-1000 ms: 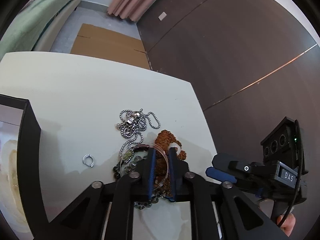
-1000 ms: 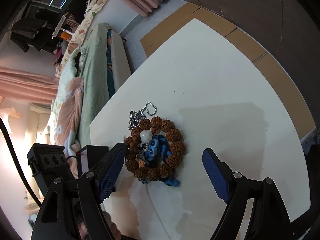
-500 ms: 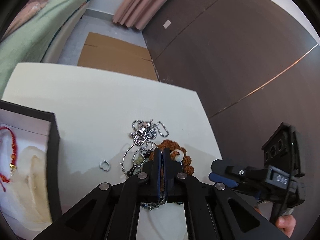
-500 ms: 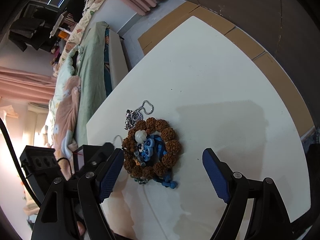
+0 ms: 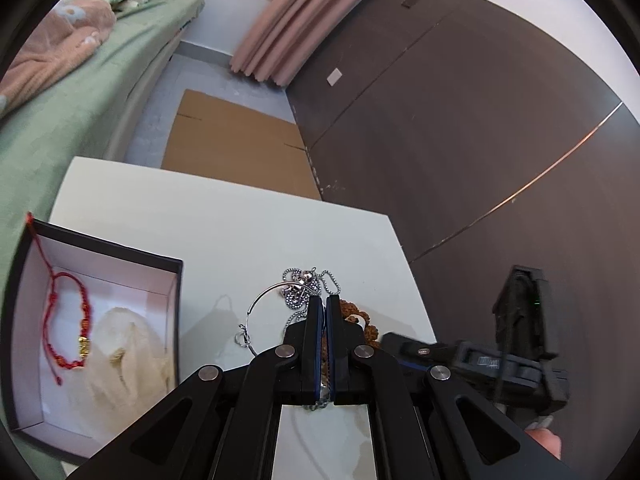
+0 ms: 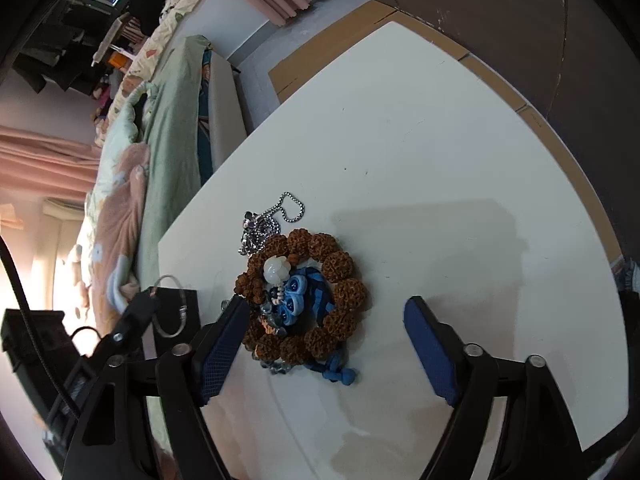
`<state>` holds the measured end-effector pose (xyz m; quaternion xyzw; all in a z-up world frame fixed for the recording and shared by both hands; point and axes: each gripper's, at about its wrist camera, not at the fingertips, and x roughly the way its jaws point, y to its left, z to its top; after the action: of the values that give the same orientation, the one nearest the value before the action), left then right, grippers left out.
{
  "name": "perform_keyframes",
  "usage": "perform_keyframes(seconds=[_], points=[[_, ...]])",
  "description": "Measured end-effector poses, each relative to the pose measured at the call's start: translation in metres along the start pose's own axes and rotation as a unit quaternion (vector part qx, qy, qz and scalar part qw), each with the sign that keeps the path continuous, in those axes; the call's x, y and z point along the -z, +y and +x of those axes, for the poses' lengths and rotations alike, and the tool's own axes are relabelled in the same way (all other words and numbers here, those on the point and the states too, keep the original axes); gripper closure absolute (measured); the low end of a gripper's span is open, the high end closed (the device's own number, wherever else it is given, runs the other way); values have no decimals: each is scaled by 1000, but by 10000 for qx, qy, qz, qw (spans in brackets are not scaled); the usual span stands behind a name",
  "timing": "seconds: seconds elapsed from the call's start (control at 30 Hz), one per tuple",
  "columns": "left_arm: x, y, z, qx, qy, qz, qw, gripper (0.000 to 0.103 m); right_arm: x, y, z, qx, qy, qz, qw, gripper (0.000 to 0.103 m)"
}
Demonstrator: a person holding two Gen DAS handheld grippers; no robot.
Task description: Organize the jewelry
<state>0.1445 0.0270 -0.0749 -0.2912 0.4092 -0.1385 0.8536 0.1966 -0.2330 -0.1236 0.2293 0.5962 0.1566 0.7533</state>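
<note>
My left gripper [image 5: 323, 304] is shut on a thin silver hoop bracelet [image 5: 260, 304] and holds it lifted above the white table [image 5: 224, 240]. The hoop also shows in the right wrist view [image 6: 172, 308], hanging from the left gripper [image 6: 148, 296]. A black jewelry box [image 5: 100, 332] with a white lining stands at the left and holds a red cord bracelet [image 5: 68, 320]. A brown bead bracelet [image 6: 320, 296] lies on the table with a blue knotted piece [image 6: 304, 292] inside it and a silver ball chain [image 6: 268, 220] beside it. My right gripper [image 6: 324, 332] is open just before the bead bracelet.
A green bed [image 5: 72, 92] runs along the table's far left side. Flat cardboard [image 5: 236, 144] lies on the floor beyond the table. A dark wall panel [image 5: 460, 120] stands to the right. The table's right edge [image 6: 580, 208] is near.
My left gripper shut on the silver hoop bracelet and lifted it off the pile, swinging left toward the box. The right gripper stayed open and barely moved.
</note>
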Motion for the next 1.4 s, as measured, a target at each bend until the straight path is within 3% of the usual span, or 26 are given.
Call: perform_keyframes(seconds=[0.3,0.4,0.7,0.87,0.93,0.97,1.0,1.07,1.4], points=[[2,2,-31,17,-202,59,9998,102,9,8,15,412,-76,-4,9991,61],[3,6,-42,-10,-289,42,9996,102,10,11,17,438,-75,-82,9990,83],[6,26,-79,-352,-639,-62,9973,102,23,17,-16,-272,-602,-107,9978,83],[8,39,-85,-556,-577,-268,9964,100,34,32,-35,-739,-915,-284,9927,83],[9,44,-87,-710,-601,-358,9950,95,37,37,-39,-929,-982,-320,9903,83],[9,46,-89,-758,-632,-394,9943,78,39,39,-40,-1007,-1016,-335,9892,83],[9,48,-91,-766,-662,-429,9939,48,40,42,-42,-1080,-1054,-353,9879,83],[11,52,-98,-747,-797,-532,9926,19,44,48,-44,-1237,-1133,-412,9850,83],[12,65,-127,-951,-1143,-740,9861,19,61,86,-51,-2078,-1255,-848,9664,83]])
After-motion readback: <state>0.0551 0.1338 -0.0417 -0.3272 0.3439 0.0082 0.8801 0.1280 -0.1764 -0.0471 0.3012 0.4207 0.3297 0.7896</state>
